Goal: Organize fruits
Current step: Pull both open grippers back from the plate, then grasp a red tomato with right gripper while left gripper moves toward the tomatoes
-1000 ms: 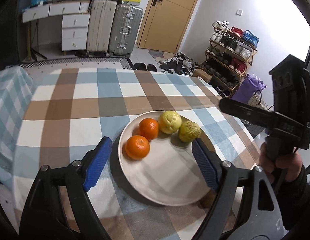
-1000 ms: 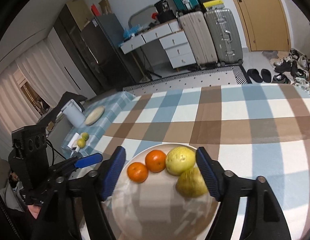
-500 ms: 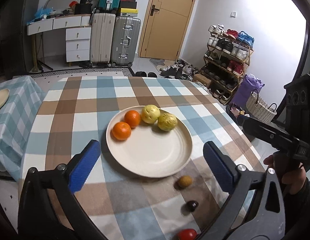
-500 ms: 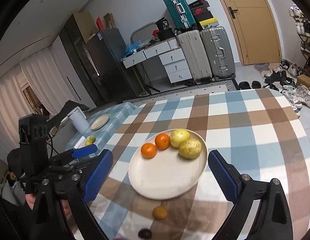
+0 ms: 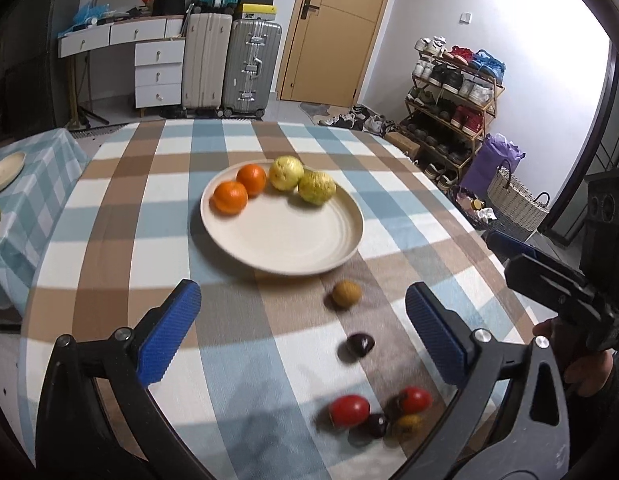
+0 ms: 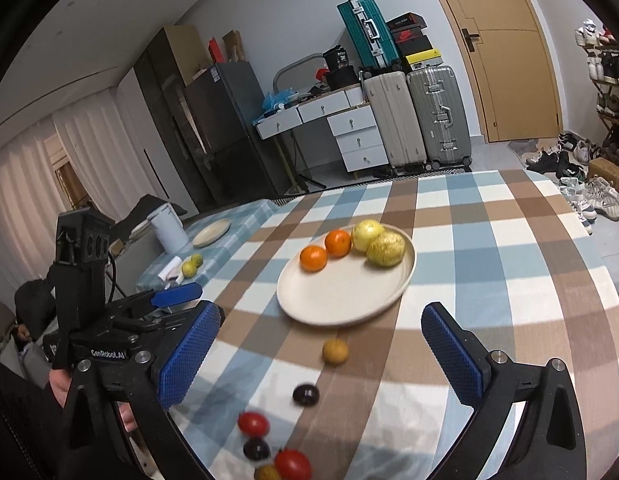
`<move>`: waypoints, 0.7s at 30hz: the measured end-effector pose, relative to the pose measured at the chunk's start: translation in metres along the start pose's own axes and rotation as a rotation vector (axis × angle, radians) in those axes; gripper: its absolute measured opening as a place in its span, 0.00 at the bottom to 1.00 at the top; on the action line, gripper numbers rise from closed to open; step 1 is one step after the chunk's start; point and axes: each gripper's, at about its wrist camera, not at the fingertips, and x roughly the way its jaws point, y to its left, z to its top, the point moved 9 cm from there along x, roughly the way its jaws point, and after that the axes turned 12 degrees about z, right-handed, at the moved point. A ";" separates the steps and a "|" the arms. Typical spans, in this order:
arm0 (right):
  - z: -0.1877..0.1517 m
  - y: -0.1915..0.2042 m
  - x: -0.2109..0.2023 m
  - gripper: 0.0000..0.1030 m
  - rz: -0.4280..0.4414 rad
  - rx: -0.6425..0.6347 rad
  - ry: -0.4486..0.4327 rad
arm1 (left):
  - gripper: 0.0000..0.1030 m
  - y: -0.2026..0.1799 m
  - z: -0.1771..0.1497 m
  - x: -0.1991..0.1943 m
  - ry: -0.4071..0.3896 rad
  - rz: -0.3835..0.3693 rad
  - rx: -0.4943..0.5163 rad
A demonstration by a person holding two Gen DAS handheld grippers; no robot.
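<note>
Fruit sits ahead of both my grippers on the checked counter (image 5: 121,208). My left gripper (image 5: 303,330) has its blue fingers (image 5: 169,332) spread wide with nothing between them but cloth. My right gripper (image 6: 321,362) is opening, its fingers (image 6: 189,356) already far apart and empty as well; the pads press on nothing.

Beyond the fingertips of both lies the cream plate (image 5: 285,240), and along its far rim sit four pieces in a row: two oranges (image 5: 229,197) touching each other on the left, then a yellow-green fruit (image 5: 285,173), then another yellow-green one (image 5: 316,187) beside it on the right. The near half of the plate is bare.

Off the plate, between it and my fingers, a small tan round fruit (image 5: 346,293) rests on a brown stripe just past the plate's near edge. Closer in, about level with my left fingertips, lies a small dark fruit (image 5: 360,344) on its own. Nearest to me, under the span of the fingers, is a tight cluster: a red tomato (image 5: 349,410), a second red one (image 5: 415,399), a dark fruit (image 5: 376,424) and a small yellowish one (image 5: 408,422), touching or nearly so.

In the right wrist view my left gripper stands at the left edge beside the counter, held by my hand (image 6: 59,386).
</note>
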 end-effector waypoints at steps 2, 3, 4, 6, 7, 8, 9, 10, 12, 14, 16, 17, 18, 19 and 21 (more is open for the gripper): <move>-0.011 0.002 -0.001 1.00 -0.001 0.000 0.010 | 0.99 0.000 -0.011 0.001 0.014 -0.012 -0.014; -0.017 0.002 -0.001 1.00 -0.001 0.005 0.018 | 0.99 0.001 -0.016 0.001 0.020 -0.014 -0.018; -0.023 0.002 -0.001 1.00 0.001 0.011 0.027 | 0.99 0.001 -0.023 0.002 0.029 -0.015 -0.024; -0.034 0.002 0.000 1.00 0.003 0.028 0.047 | 0.99 0.000 -0.034 0.004 0.048 -0.018 -0.025; -0.044 0.002 0.002 1.00 0.002 0.042 0.072 | 0.99 -0.001 -0.041 0.006 0.061 -0.019 -0.022; -0.051 0.001 0.004 1.00 0.004 0.051 0.091 | 0.99 -0.001 -0.045 0.008 0.068 -0.018 -0.022; -0.059 0.000 0.007 1.00 0.010 0.065 0.110 | 0.99 0.000 -0.049 0.008 0.073 -0.018 -0.021; -0.064 0.000 0.009 1.00 0.015 0.073 0.121 | 0.99 0.000 -0.054 0.009 0.078 -0.019 -0.020; -0.077 0.002 0.011 1.00 0.034 0.088 0.143 | 0.99 0.001 -0.058 0.009 0.079 -0.015 -0.020; -0.085 0.002 0.013 1.00 0.031 0.094 0.153 | 0.99 0.003 -0.062 0.009 0.081 -0.016 -0.027; -0.092 0.003 0.015 1.00 0.041 0.109 0.168 | 0.99 0.006 -0.065 0.009 0.082 -0.020 -0.034; -0.096 0.004 0.016 1.00 0.053 0.119 0.175 | 0.99 0.008 -0.067 0.009 0.083 -0.021 -0.041; -0.098 0.004 0.017 1.00 0.058 0.122 0.177 | 0.99 0.010 -0.070 0.009 0.089 -0.027 -0.048; -0.100 0.005 0.017 1.00 0.055 0.121 0.176 | 0.99 0.011 -0.071 0.010 0.095 -0.036 -0.054; -0.105 0.005 0.019 1.00 0.056 0.126 0.182 | 0.99 0.013 -0.073 0.010 0.097 -0.042 -0.060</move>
